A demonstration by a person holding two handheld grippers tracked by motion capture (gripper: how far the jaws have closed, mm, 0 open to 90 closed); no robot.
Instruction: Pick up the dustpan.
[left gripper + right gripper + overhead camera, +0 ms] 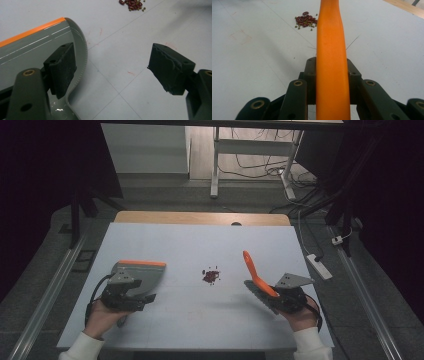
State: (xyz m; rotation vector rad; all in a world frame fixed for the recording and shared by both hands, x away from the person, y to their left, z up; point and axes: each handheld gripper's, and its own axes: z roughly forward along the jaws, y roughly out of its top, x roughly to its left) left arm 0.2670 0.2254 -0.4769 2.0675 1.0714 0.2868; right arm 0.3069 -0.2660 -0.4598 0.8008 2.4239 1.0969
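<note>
While my right tongs [332,72] clamp the orange brush handle [332,45], my left tongs [117,70] gape beside the dustpan [145,275]; beans [211,276] sit mid-frame on bare surface [200,320].

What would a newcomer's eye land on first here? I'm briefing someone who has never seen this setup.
Probably the bright orange brush handle, clamped between the right gripper's jaws and sticking up over the white table. Next, the small pile of dark red beans at the table's centre. Then the grey dustpan with its orange edge, lying at the open left gripper.
</note>
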